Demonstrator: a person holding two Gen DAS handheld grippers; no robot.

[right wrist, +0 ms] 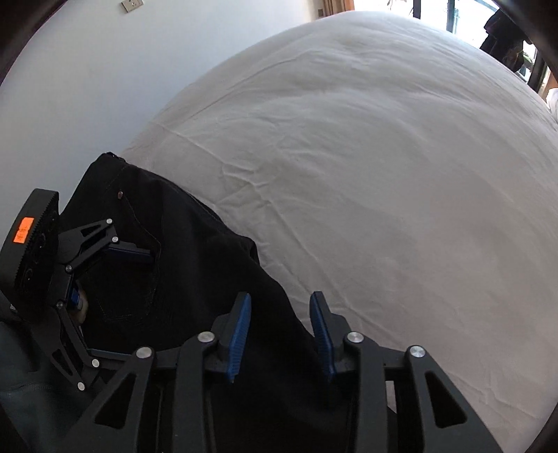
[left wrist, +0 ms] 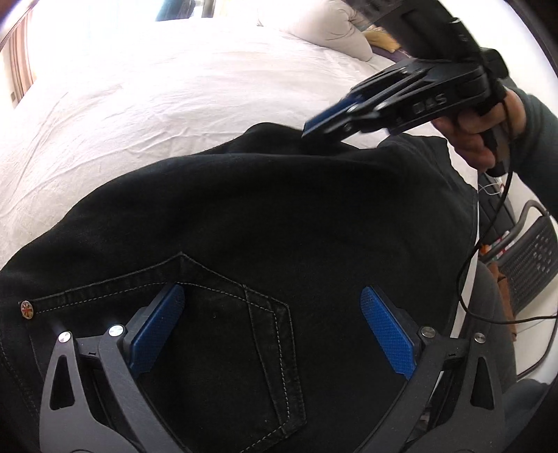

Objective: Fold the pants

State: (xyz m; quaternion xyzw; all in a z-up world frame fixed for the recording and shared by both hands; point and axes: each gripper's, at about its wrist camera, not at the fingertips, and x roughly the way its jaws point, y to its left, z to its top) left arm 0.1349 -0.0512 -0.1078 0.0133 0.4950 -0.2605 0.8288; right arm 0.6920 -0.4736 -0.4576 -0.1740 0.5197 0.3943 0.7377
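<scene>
Black pants lie spread on a white bed sheet, back pocket up with pale stitching and a small rivet. My left gripper hovers open and wide over that pocket, nothing between its blue pads. A hand holds the right gripper at the pants' far edge. In the right wrist view, the right gripper shows a narrow gap between its pads above the edge of the pants, and I see no cloth pinched. The left gripper stands open at the left, over the pocket.
A pillow lies at the bed's far end. A pale wall runs along the bed's side. A thin black cable hangs from the right gripper, beside a dark mesh object off the bed. Bare sheet stretches beyond the pants.
</scene>
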